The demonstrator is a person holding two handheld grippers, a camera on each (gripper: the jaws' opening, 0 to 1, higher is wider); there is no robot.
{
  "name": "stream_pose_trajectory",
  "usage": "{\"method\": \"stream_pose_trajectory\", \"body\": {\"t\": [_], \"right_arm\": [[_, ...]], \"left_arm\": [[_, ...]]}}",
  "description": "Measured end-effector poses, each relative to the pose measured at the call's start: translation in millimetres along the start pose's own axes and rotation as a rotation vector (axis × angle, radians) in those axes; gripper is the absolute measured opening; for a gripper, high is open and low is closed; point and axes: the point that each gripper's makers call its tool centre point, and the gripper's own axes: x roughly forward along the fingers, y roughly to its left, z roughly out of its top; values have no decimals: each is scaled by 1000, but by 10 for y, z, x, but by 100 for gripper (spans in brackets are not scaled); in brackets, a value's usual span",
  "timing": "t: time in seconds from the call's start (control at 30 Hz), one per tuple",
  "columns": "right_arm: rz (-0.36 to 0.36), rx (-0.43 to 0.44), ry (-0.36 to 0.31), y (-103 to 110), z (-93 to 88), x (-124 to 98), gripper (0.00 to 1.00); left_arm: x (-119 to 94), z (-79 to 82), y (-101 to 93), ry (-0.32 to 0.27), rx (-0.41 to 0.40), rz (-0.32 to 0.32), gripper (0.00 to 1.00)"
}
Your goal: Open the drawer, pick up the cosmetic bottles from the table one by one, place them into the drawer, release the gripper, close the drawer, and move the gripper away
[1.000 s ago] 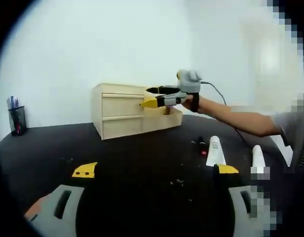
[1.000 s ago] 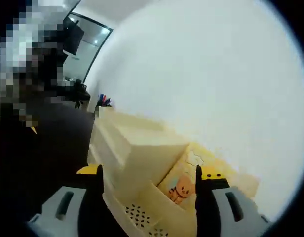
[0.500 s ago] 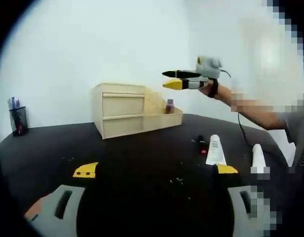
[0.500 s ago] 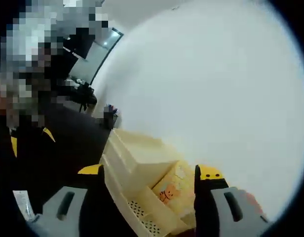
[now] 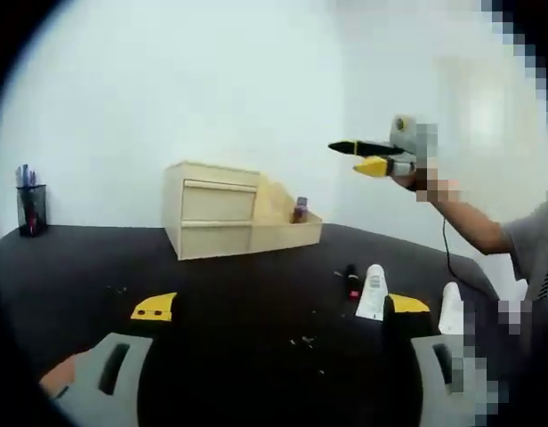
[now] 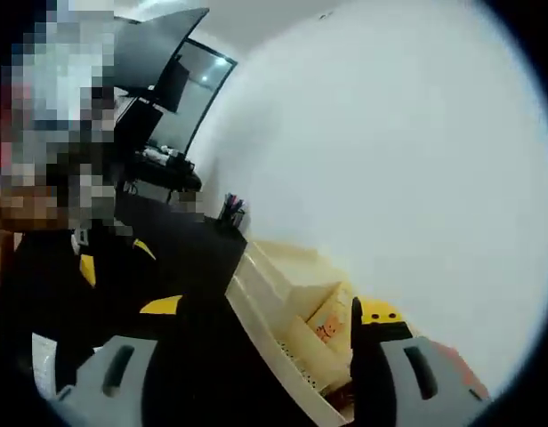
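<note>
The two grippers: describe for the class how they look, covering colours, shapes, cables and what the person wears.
The left gripper has grey jaw bodies with dark slots, black inner faces and yellow tips. The right gripper has long tapered fingers, one black, one yellow, on a grey body, with a thin dark cable trailing down. The person wears a grey short sleeve.

Tabletop: dark, bare from the near edge to the wooden drawer unit. Unit's pulled-out drawer: top open, one small bottle standing at its far end. Right of centre: two white tubes and a small dark bottle, close together. Far left: pen cup, well apart. Right tool: raised above drawer height.
</note>
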Motion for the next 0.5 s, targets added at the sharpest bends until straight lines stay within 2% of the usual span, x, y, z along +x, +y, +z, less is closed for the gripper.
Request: {"method": "stream_pose_trajectory", "body": {"t": [0.17,0.33,0.4,0.5], "right_arm": [[25,61,-22,90,-94,-236,72],[40,129,-17,121,-222,-371,72],[57,126,-12,145,-276,-422,67],[59,104,14,208,-360,-460,70]], "left_arm": [[-22,69,29,-32,-23,16,88],[-6,76,22,-36,25,20,87],[-14,112,1,-58,37,11,83],[-25,152,-26,-82,47,-2,77]]}}
